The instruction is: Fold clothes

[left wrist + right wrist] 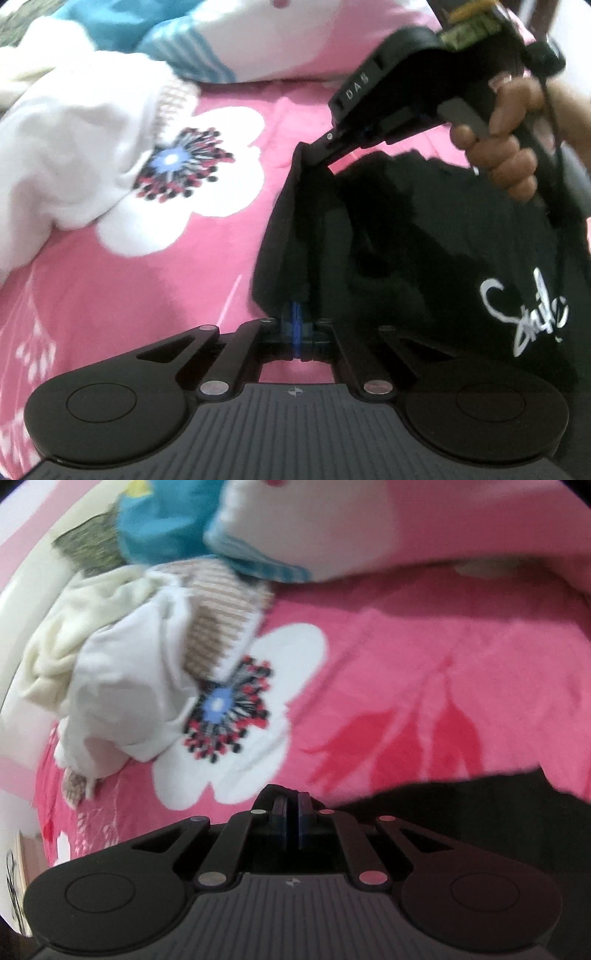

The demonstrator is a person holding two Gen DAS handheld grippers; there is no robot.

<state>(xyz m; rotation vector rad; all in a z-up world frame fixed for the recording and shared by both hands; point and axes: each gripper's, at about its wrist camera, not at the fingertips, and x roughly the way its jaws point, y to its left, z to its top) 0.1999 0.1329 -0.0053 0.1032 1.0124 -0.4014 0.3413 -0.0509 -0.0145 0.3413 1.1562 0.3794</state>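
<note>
Now keep both pinches level as you carry the edge over: your left hand-held gripper (295,325) and right hand-held gripper (317,151) are each clamped on the black T-shirt (406,240). It hangs partly lifted above the pink bed (166,295), white script lettering showing.

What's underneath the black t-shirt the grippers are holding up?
Under the black t-shirt lies the pink floral bedsheet. Whatever sits directly beneath the shirt's spread body is covered, so it cannot be seen.
</note>
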